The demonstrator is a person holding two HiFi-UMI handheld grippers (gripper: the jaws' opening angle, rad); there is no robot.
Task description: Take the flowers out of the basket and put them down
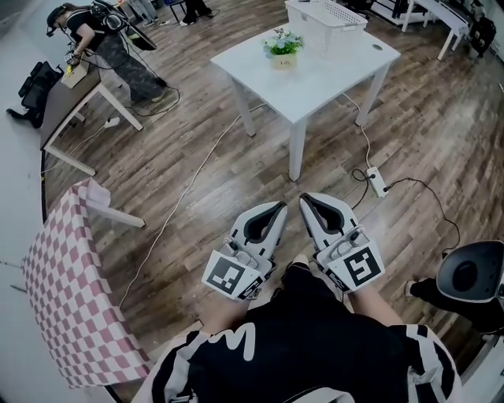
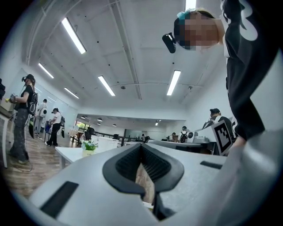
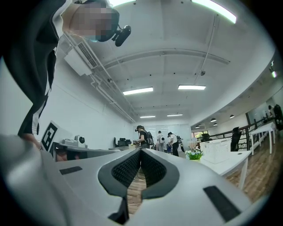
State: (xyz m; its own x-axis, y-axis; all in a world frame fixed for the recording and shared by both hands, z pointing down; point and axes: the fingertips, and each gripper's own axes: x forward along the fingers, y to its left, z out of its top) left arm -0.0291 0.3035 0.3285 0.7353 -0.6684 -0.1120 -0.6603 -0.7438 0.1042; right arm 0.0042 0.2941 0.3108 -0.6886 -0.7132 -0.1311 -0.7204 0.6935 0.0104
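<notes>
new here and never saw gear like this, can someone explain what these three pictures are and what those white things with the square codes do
No robot here: a person holds a grasping tool in each hand. The head view comes from a camera on the person's head, looking down: the left tongs and right tongs sit close to the body, and the cubes with square codes are part of them. The other two pictures come from a camera riding on each tool, looking along its jaws. Both pairs of jaws are closed with nothing between them. Ahead stands a white table with a small pot of flowers beside a white basket, not in it. Nothing is held, and the tongs are well short of the table.
</notes>
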